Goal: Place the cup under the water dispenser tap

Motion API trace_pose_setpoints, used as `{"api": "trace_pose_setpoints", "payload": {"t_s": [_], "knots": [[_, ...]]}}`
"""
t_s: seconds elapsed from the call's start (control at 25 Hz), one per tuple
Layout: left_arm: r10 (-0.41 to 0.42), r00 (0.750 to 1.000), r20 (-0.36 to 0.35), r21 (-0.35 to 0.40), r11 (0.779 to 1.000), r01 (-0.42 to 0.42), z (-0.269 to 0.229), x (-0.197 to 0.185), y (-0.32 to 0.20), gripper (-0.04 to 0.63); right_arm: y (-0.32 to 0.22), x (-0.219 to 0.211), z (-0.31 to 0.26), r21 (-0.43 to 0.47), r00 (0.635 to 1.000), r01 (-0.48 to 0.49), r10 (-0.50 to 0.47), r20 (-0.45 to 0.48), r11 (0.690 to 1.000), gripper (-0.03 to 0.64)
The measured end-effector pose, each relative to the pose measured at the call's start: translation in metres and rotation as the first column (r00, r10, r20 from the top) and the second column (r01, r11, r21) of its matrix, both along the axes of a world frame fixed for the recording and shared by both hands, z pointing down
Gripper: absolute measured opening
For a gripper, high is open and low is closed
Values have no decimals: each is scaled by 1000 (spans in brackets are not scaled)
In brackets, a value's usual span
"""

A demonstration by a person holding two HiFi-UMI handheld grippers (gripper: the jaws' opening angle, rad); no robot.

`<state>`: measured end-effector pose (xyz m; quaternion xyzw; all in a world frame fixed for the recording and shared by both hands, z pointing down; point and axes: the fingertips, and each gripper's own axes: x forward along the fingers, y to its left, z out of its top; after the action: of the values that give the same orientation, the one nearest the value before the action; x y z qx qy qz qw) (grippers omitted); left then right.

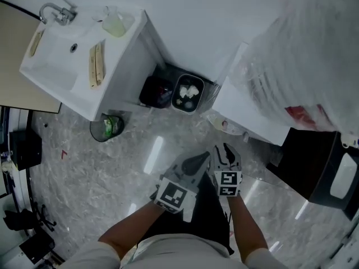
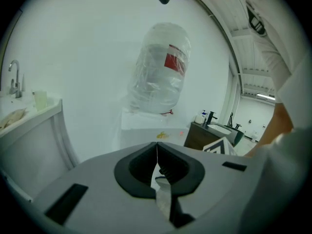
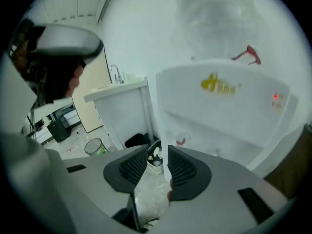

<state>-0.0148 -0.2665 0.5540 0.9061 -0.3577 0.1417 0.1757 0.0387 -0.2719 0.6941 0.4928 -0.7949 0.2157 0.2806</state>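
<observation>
A pale green translucent cup (image 1: 115,23) stands on the sink counter at the far left, and it also shows small in the left gripper view as the cup (image 2: 40,100). The white water dispenser (image 1: 247,108) with its big clear bottle (image 1: 303,66) stands at the right. Its front (image 3: 224,101) fills the right gripper view, with a red-marked tap (image 3: 182,141) in the recess. Both grippers hover side by side over the floor, far from the cup. My left gripper (image 1: 197,162) (image 2: 157,149) is shut and empty. My right gripper (image 1: 225,150) (image 3: 158,149) has a narrow gap with nothing in it.
A white sink (image 1: 53,60) with a chrome faucet (image 1: 56,13) fills the upper left. Between the sink and the dispenser sit a black bag (image 1: 155,91) and a small bin (image 1: 187,93). A mesh wastebasket (image 1: 106,126) and a dark cabinet (image 1: 320,167) stand on the speckled floor.
</observation>
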Motion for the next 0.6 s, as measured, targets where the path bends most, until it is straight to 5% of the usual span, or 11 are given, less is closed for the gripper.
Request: {"api": "trace_pose_setpoints", "payload": {"t_s": [0.36,0.6], "knots": [[-1,1000,-21,-7,1000,1,-99,1,38,6,34,-20,-200,138,992,12,-30,124,990,45],[-12,999,-43,19,1000,13,-144,-1,59,6,63,-25,-260,186,988,14,-42,152,982,17]]}}
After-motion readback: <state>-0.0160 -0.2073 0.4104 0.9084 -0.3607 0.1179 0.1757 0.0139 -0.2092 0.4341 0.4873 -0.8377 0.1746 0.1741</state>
